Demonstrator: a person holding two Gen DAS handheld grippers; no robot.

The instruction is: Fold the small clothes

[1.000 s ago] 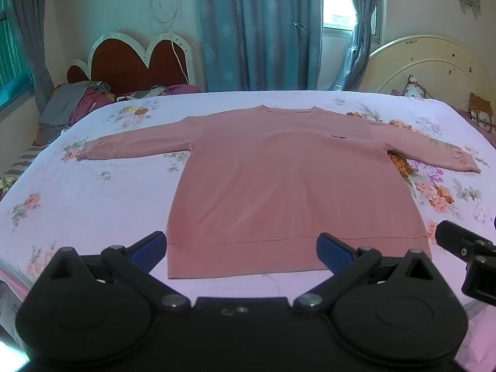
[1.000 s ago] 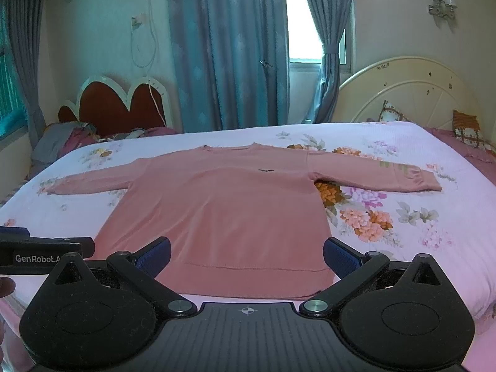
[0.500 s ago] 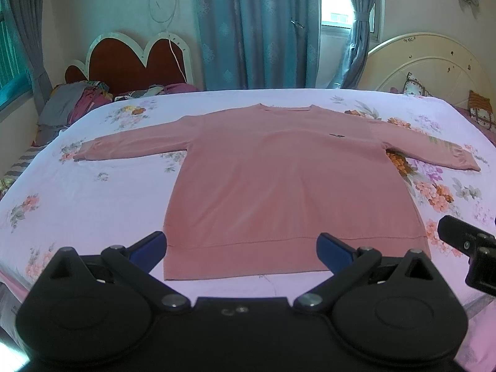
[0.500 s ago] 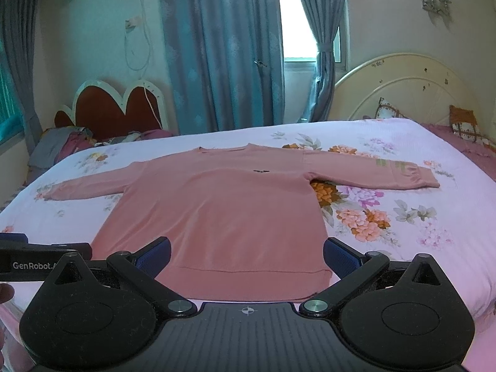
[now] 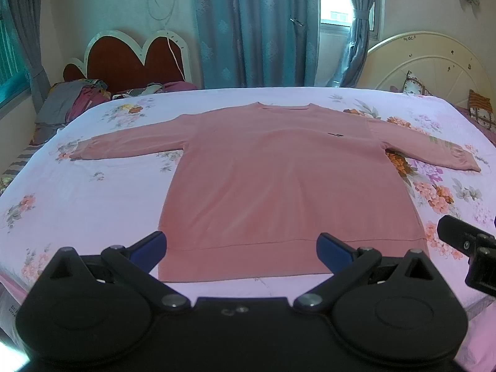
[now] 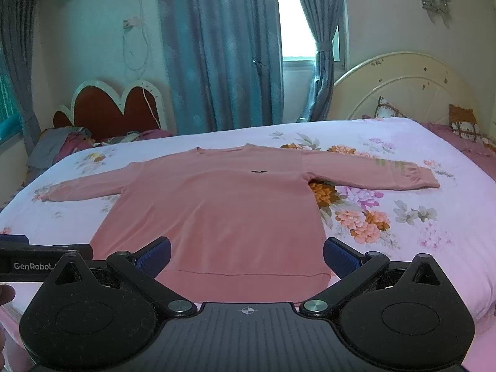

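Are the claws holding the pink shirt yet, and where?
No. The left claw and the right claw are both open and empty, and the pink shirt lies flat on the bed, unheld.

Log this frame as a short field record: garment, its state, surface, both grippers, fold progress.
garment: pink long-sleeved top
state: spread flat, front up, both sleeves out to the sides, neckline at the far end
surface: floral bedsheet
left gripper: jaws open, empty, near the hem's left part, not touching cloth
right gripper: jaws open, empty, near the hem's right part
background: pile of clothes by the red headboard
fold progress: none visible, no fold made yet
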